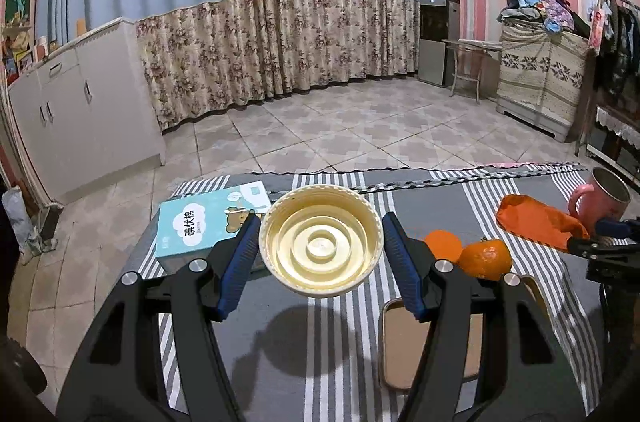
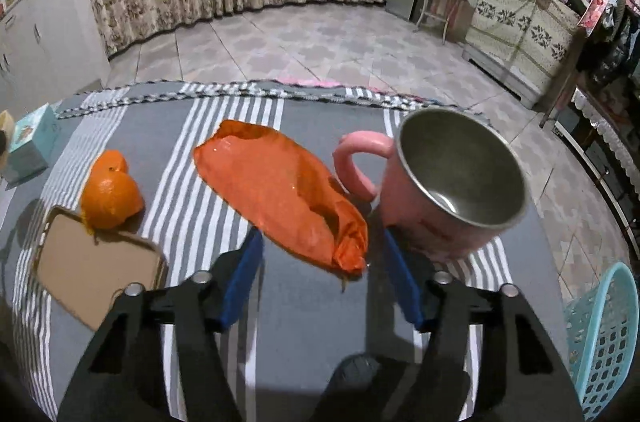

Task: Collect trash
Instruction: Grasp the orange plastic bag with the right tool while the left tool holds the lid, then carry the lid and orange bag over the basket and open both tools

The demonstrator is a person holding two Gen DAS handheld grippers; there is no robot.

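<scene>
Behind the orange wrapper, mug base hidden.

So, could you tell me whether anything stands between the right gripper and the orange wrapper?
Nothing visible does. The orange wrapper lies flat on the striped cloth, its near end already between the right gripper's open fingers. The pink mug stands just beside it on the right, close to the right finger.

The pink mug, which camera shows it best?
The right wrist view: the pink mug is close and whole, handle and steel inside showing. In the left wrist view the pink mug sits small at the right edge, its base hidden.
</scene>
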